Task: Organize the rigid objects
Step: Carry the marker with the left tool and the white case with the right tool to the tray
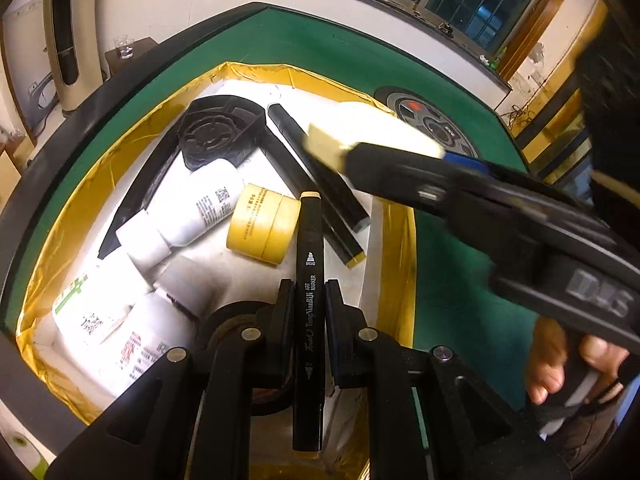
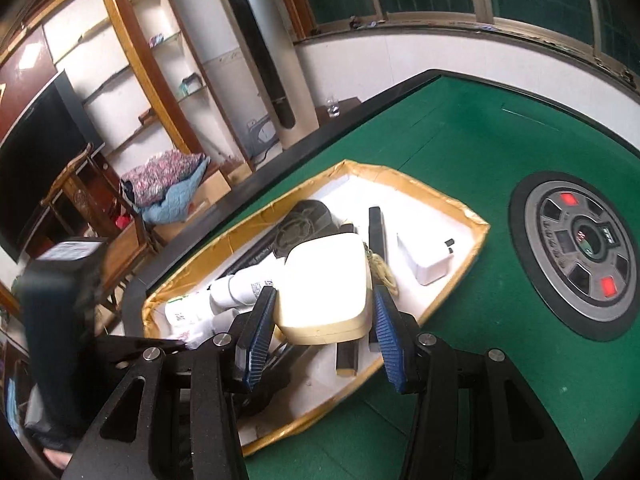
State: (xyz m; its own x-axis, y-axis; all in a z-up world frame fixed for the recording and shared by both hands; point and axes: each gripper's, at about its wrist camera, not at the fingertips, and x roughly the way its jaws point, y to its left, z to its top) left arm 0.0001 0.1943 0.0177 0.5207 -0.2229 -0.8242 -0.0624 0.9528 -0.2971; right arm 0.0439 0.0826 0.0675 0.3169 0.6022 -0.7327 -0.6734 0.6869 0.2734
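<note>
My left gripper (image 1: 310, 286) is shut on a black art marker (image 1: 309, 240), which points forward over a gold-rimmed white box (image 1: 256, 70). In the box lie white bottles (image 1: 200, 204), a yellow tape roll (image 1: 262, 224), a black fan-shaped piece (image 1: 218, 132) and long black sticks (image 1: 316, 172). My right gripper (image 2: 324, 290) has its blue pads (image 2: 258, 340) shut on a cream rounded box (image 2: 324, 284), held above the gold-rimmed box (image 2: 440, 200). In the left wrist view that cream box (image 1: 376, 128) hangs over the far right part of the box, blurred.
The box sits on a green felt table (image 2: 480, 140) with a raised black edge. A round control panel (image 2: 576, 248) is set in the felt to the right. A white charger block (image 2: 430, 258) lies in the box's right end. A person's hand (image 1: 560, 364) grips the right tool.
</note>
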